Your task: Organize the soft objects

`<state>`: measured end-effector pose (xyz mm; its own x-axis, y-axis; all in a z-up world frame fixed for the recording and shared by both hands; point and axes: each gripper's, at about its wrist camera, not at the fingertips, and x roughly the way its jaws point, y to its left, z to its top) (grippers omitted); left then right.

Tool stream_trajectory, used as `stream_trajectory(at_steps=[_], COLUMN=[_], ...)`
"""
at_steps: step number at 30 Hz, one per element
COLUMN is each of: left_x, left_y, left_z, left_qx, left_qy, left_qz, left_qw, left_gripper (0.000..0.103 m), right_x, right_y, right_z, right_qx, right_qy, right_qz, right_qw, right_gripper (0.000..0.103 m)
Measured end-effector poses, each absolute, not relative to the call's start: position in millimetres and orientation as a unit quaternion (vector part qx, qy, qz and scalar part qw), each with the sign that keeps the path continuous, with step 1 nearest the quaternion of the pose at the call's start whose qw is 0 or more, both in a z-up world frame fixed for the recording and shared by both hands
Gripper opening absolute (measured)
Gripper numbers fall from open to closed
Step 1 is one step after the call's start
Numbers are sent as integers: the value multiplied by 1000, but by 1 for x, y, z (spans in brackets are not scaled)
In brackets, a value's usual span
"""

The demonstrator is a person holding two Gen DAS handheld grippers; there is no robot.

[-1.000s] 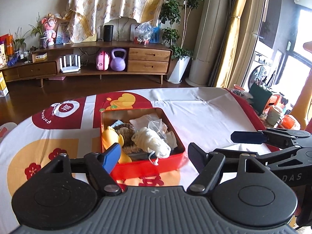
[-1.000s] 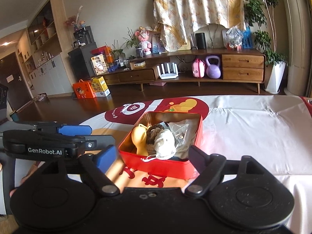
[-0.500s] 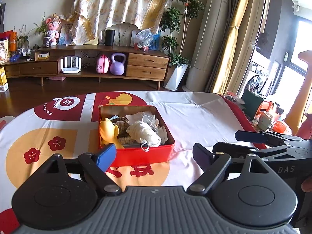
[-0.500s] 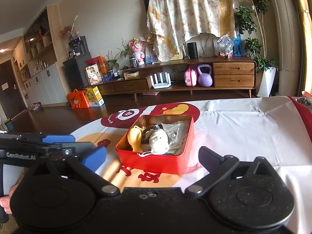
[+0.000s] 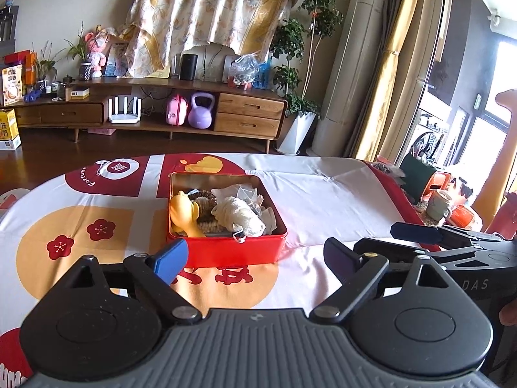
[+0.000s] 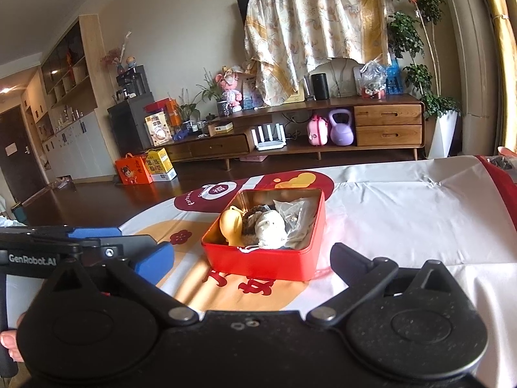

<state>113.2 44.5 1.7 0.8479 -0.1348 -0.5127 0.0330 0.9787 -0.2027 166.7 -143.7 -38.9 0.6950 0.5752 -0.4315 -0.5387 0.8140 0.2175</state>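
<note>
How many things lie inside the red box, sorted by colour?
Yellow: 1, a soft toy
Brown: 1, a woven piece
White: 1, a rolled cloth
Clear: 1, a plastic bag
Total: 4 that show in the red box

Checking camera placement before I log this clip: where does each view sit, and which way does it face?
Left wrist: on the left gripper, facing the red tin and TV cabinet; right gripper at right.
Right wrist: on the right gripper, facing the tin from its right; left gripper and a thumb at left.
Shared: tin, tablecloth.
</note>
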Motion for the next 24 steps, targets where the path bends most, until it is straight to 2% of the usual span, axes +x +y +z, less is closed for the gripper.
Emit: stream_trajectory(at_steps=[24], left_x=[106], left_y=[40], left_z=[1], left_qx=[-83], left_qy=[261], left_qz=[-45], left_qw=[961], left_gripper=[92], right_x=[168], right_y=[-144], right_z=[-38], right_qx=[45], right_qy=[249], right_qz=[292], right_qw=[922], right_gripper=[103])
